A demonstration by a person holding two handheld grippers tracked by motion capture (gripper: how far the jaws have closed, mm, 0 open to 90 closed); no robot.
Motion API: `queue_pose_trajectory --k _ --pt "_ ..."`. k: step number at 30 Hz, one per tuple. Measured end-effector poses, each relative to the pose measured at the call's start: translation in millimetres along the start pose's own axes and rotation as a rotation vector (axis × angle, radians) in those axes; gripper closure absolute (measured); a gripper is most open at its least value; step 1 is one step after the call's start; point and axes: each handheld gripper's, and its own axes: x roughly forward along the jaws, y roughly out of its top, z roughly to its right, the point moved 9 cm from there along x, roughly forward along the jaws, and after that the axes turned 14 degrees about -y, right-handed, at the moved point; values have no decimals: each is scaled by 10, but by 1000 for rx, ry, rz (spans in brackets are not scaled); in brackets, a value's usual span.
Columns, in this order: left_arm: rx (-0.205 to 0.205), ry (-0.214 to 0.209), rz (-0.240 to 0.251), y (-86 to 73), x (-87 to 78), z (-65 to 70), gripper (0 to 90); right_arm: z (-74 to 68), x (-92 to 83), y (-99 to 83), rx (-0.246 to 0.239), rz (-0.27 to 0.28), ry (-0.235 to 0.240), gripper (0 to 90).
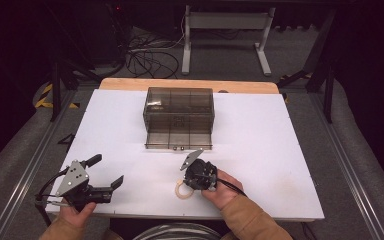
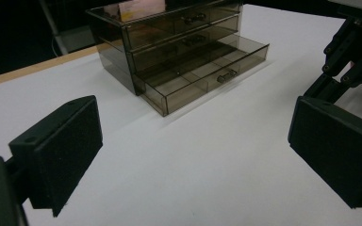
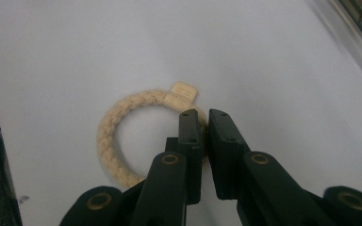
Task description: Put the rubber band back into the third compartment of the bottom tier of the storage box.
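I see a white table (image 1: 260,150) with a wooden strip along its far edge, dark floor with cables and a grey stand's legs beyond. A smoky clear drawer unit (image 1: 179,117) sits at the far middle of the table, its bottom drawer (image 2: 207,75) pulled out toward me.

My right gripper (image 3: 205,136) is tipped steeply down near the front of the table, the hand (image 1: 220,192) behind it with the wrist low at the table's near edge. Its fingers are closed on the right side of a cream braided ring (image 3: 118,136), which lies flat on the table just in front of the open drawer's line but well apart from it; the ring's small tag (image 3: 181,94) points away from the fingers.

My left gripper (image 1: 105,170) rests low at the near left corner, lying almost level and aimed toward the drawer unit, its fingers (image 2: 66,150) spread wide with nothing between them.

Bare white table lies between the ring and the drawer, and on both sides of the unit.
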Motion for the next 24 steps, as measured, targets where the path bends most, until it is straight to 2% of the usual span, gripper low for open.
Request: queue_pose_trajectory --k 8,24 --pt "-4 0 1 0 -6 1 42 6 -16 9 1 11 -9 849" --pt "-2 2 2 2 -6 -1 42 56 -178 97 3 118 -40 849"
